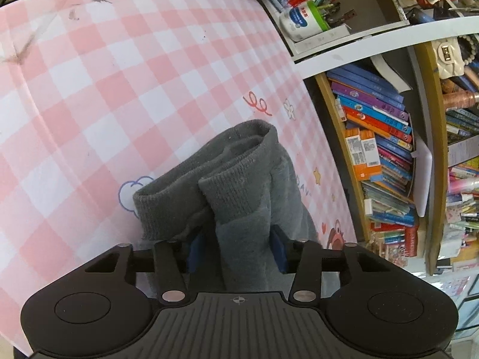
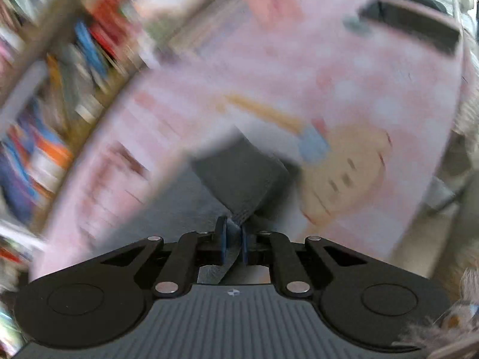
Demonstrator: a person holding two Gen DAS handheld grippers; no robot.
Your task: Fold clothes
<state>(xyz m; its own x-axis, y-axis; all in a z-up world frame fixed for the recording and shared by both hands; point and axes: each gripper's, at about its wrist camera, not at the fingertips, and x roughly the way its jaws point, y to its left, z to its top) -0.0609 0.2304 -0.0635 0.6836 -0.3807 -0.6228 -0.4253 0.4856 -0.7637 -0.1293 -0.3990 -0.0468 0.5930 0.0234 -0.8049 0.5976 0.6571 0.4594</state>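
Two handheld grippers grip one grey garment (image 1: 239,179) above a pink checked mat (image 1: 119,89). The left gripper (image 1: 236,252) pinches a thick bunch of fabric below the ribbed cuffs, while the right gripper (image 2: 233,239), jaws nearly together, clamps a thin fold. Crowded bookshelves (image 1: 380,149) stand beside the mat.

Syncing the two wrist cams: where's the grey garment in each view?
Left wrist: grey garment at lower centre, its ribbed cuffs bunched above the left gripper, fabric between the blue pads.
Right wrist: blurred; grey garment centre, a fold pinched in the right gripper.
Shared landmark: pink checked mat under it, bookshelf beside.
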